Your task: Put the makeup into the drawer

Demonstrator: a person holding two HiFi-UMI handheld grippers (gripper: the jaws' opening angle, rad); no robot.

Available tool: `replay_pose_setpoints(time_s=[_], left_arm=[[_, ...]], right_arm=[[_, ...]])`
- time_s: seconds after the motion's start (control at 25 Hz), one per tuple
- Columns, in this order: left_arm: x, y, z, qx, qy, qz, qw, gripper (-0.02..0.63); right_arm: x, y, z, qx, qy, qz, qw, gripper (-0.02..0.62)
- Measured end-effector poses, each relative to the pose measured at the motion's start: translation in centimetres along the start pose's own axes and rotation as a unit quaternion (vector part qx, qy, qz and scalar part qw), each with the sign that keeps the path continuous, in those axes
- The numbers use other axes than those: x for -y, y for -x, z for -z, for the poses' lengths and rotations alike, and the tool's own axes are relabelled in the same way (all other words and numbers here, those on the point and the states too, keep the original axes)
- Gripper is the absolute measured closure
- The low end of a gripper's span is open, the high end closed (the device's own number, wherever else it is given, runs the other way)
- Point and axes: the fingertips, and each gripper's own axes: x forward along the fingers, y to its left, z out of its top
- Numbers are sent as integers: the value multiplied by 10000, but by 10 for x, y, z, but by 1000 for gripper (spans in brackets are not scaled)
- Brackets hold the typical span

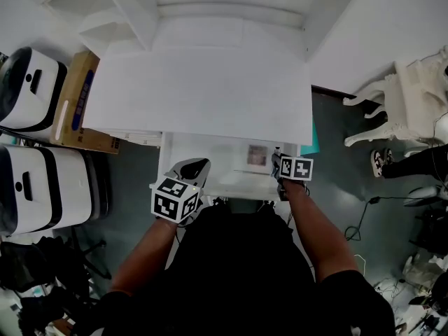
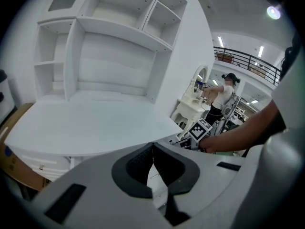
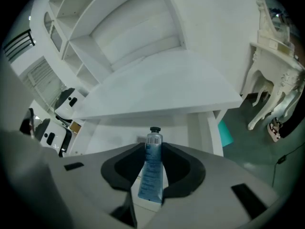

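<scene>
A blue makeup tube (image 3: 151,173) with a black cap stands between the pads of my right gripper (image 3: 153,149), which is shut on it, cap pointing away from me. In the head view that right gripper (image 1: 277,162) hangs over the right end of the open white drawer (image 1: 213,161), which is pulled out under the white desk top (image 1: 203,89). A small pinkish flat item (image 1: 257,155) lies in the drawer just left of it. My left gripper (image 1: 195,166) is over the drawer's left part. Its tips meet with nothing between them, as the left gripper view (image 2: 153,147) shows.
Two white rounded cases (image 1: 31,89) (image 1: 49,187) and a cardboard box (image 1: 78,103) stand left of the desk. An ornate white piece of furniture (image 1: 409,96) is at the right, with cables (image 1: 364,219) on the grey floor. The hutch shelves (image 2: 114,46) rise behind the desk top.
</scene>
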Motion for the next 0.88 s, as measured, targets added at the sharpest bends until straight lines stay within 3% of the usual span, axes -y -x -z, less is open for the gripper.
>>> replay_pose_setpoints(time_s=[0.2, 0.48, 0.88], left_arm=[[0, 7, 1, -83, -21, -83, 9999, 595], [-4, 22, -2, -123, -49, -294, 9995, 595], [-10, 33, 6, -169, 10, -415, 9990, 595]], right_arm=[[24, -28, 5, -125, -78, 460, 9988, 468], [45, -60, 15, -358, -46, 779, 9963, 467], [52, -76, 22, -405, -108, 827, 9957, 466]])
